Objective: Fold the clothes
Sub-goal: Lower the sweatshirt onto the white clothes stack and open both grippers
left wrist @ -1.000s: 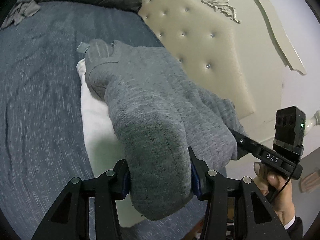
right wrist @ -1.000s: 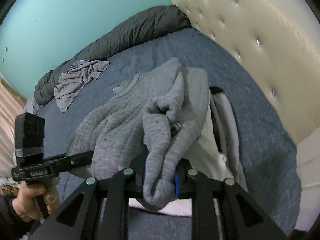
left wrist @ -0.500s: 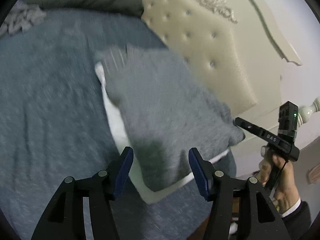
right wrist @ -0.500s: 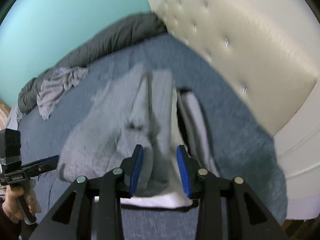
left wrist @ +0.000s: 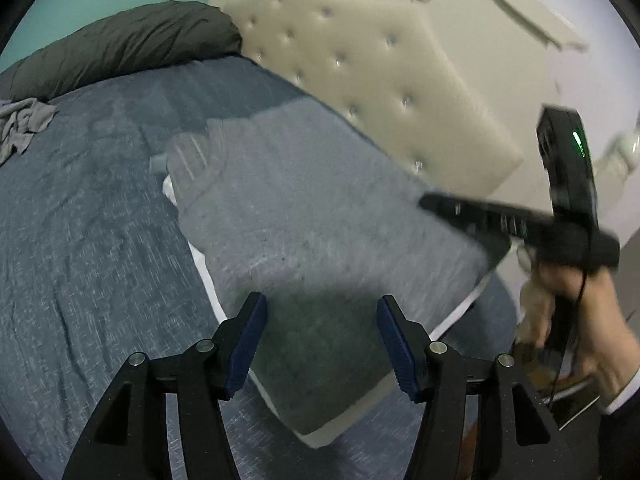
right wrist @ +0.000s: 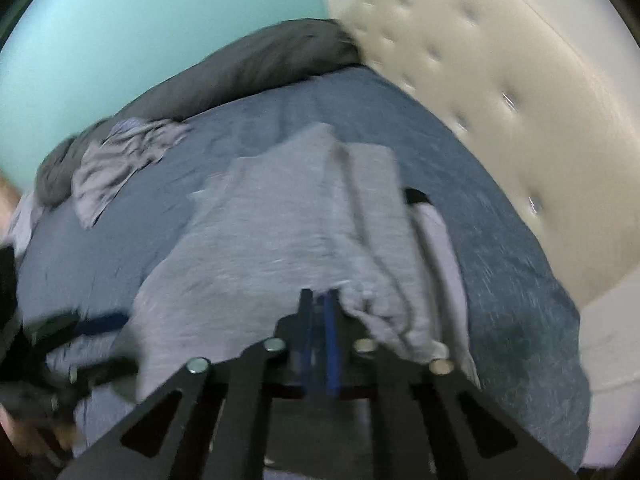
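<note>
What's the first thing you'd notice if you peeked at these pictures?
A big grey sweater lies folded in the middle of the blue bed, on top of something white. Right behind it stands a puffy cream headboard with shiny buttons. Up close, the left gripper is wide open over the sweater, and the right gripper is shut with nothing in it.

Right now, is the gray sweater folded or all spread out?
Folded. The sweater lies as a neat rectangle on the bed, atop something white, with neither set of jaws holding it.
</note>
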Tool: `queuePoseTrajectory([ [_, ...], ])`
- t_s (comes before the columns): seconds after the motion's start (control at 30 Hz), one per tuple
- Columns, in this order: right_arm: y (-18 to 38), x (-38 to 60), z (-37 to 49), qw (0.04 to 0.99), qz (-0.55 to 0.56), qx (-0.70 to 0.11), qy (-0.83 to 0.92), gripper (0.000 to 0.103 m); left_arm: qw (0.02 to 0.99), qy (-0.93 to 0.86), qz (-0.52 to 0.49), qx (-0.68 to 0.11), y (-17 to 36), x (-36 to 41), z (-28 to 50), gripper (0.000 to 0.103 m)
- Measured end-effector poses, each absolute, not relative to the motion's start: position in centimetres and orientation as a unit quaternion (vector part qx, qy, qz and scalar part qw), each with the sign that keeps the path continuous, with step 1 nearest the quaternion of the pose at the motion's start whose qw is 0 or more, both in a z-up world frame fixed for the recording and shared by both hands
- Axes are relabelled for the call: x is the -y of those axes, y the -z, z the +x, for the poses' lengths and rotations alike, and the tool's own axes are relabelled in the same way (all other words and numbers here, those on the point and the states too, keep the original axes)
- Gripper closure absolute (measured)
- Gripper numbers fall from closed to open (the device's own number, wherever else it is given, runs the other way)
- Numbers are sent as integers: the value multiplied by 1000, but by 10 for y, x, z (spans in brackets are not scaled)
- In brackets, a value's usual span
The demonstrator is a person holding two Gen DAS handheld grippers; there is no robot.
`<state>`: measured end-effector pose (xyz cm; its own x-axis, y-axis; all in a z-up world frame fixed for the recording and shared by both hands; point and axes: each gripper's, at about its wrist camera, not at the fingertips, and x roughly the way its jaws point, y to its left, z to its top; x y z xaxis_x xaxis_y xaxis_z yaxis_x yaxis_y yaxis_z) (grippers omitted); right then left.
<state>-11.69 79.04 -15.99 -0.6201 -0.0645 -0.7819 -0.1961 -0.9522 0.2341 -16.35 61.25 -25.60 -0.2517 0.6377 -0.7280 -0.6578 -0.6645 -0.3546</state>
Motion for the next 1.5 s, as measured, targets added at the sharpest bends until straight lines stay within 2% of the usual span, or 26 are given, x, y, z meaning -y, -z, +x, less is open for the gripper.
queuePoseTrajectory([
  [0.2, 192, -811, -124, 73, -439, -188, -875, 103, 417, -792, -445, -28, 272, -616, -154, 42],
  [0.4, 199, -826, -114, 79, -416, -247, -872, 103, 420, -790, -446, -26, 271, -615, -153, 42],
  [0.5, 180, -822, -102, 86, -390, -245, -883, 103, 420, -790, -446, -22, 267, -611, -155, 42],
  [0.67, 149, -791, -78, 71, -369, -171, -911, 103, 418, -798, -433, -20, 255, -602, -149, 42],
  [0.87, 174, -770, -60, 87, -397, -114, -906, 103, 412, -800, -436, -24, 258, -606, -142, 42],
  [1.17, 216, -787, -44, 122, -389, -161, -899, 103, 400, -806, -436, -37, 267, -613, -132, 42],
  [1.4, 198, -792, -25, 137, -356, -205, -901, 103, 381, -815, -435, -33, 258, -603, -131, 42],
  [1.5, 183, -785, -19, 138, -347, -200, -906, 103, 377, -819, -431, -26, 249, -595, -127, 42],
])
